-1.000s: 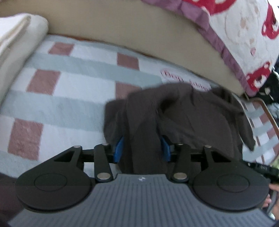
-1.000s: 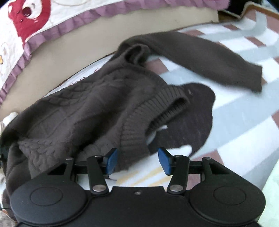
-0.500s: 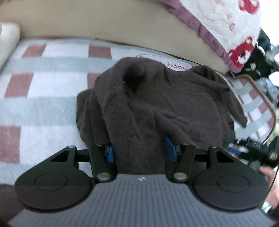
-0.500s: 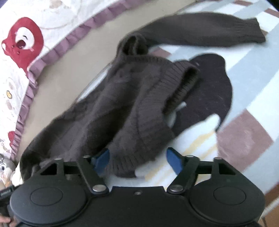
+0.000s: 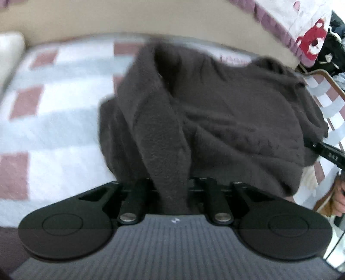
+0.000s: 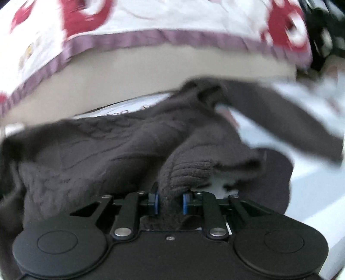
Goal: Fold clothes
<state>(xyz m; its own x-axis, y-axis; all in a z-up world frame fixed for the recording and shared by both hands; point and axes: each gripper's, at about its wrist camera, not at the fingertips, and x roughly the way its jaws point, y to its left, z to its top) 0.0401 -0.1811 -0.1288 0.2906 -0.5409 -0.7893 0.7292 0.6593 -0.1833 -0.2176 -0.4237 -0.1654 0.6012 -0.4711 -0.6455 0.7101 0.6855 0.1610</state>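
Well, both grippers have hold of the 1 dark brown sweater lying on the checked bed cover. Right gripper: jaws nearly closed, pinching a ribbed edge. Left gripper: a thick fold runs between its jaws, which hide behind the knit, apparently clamped. 1 sleeve trails out sideways.

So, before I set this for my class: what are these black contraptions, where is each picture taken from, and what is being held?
There is no robot. A person holds a hand-held claw in each hand, each with a camera looking along its two fingers, which gives one picture per claw. The left claw and the right claw have both shut on the same dark brown knitted sweater, the right one on a ribbed edge. The sweater lies crumpled on a checked pink, grey and white bedcover. Behind it hangs a blanket with red bears.
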